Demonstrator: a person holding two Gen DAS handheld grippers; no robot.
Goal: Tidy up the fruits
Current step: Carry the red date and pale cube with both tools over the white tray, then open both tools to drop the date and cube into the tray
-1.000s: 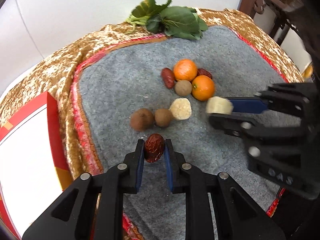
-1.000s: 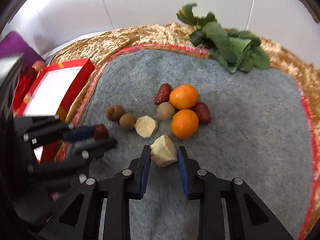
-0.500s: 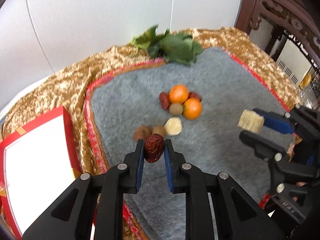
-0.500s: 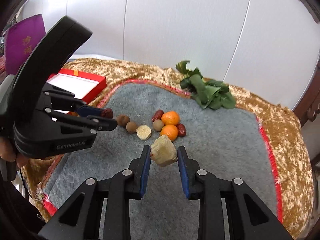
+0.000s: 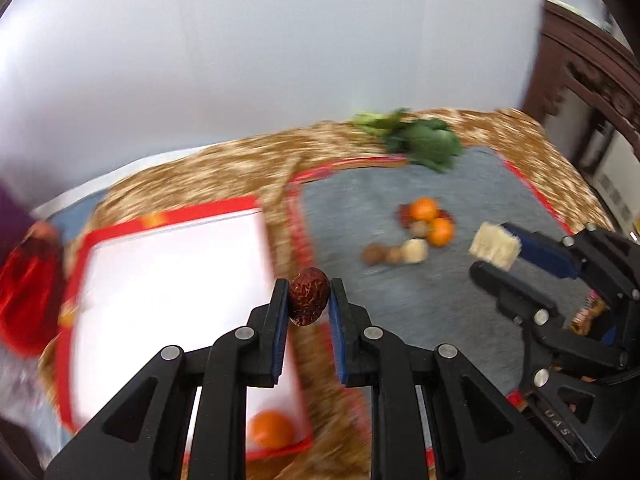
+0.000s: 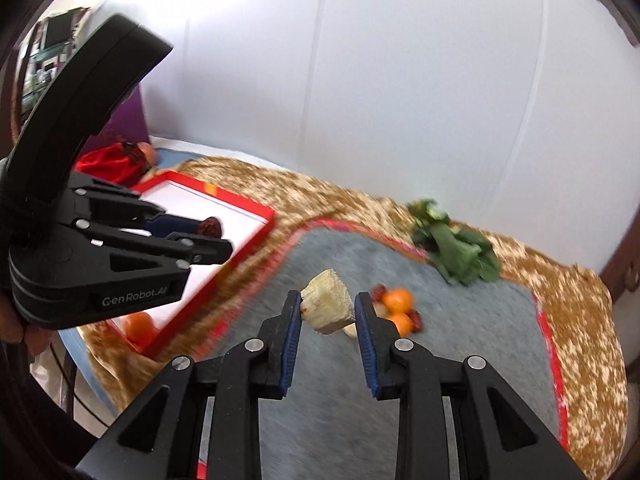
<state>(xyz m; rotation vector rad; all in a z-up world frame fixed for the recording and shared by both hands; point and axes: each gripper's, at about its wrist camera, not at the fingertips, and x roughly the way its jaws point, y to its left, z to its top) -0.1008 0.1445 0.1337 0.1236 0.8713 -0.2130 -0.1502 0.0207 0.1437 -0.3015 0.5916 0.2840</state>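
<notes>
Left tongs [image 5: 309,300] are clamping a wrinkled dark-red dried date [image 5: 309,295] between the blue pads, date sticking up past the tips. Right tongs [image 6: 327,312] are pinching a pale, rough-skinned cut chunk of fruit [image 6: 328,306], jaws set wider around it. Both loads are hanging in the air, clear of the surface.

Just beyond and left of the left tongs is lying the flat red-rimmed box with white inside [image 5: 168,280]; one round orange fruit [image 5: 271,426] is sitting in its near corner, under the left tongs. Ahead and right of the left tongs, on the grey felt mat [image 5: 400,312], the rest of the pile is sitting: two small oranges [image 5: 432,220], brown round fruits, a pale slice, dates. Green leafy vegetable [image 6: 456,248] is lying at the mat's far edge, well apart. Gold patterned cloth [image 6: 320,200] is covering the worktop.

Step looks like carrying: both pieces in transit toward the box. Next move likely needs the left tongs lowering over the white floor, clear of the orange, then opening; right tongs swinging left across the mat to follow.
</notes>
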